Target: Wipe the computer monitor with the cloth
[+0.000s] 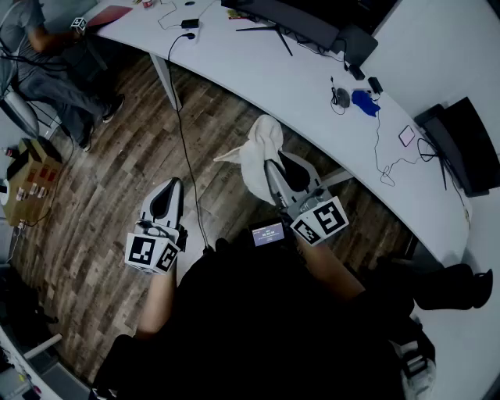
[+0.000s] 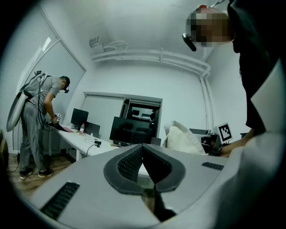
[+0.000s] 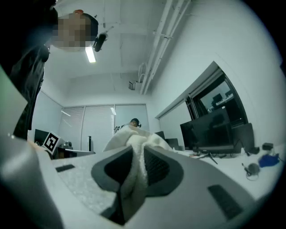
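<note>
Our right gripper (image 3: pixel 134 167) is clamped on the white cloth (image 1: pixel 262 148), near us above the floor (image 1: pixel 117 156); our left gripper (image 2: pixel 143 156) is closed on nothing. The monitor (image 1: pixel 285 17) stands at the far side of the desk (image 1: pixel 258 74), well apart, so we should carry the cloth's loose bunch flat against it, pressing lightly

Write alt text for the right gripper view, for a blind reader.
The right gripper, seen from behind its jaws, is clamped on a white cloth that bunches up past the tips. Beyond, to the right, a dark monitor stands on a white desk.
</note>
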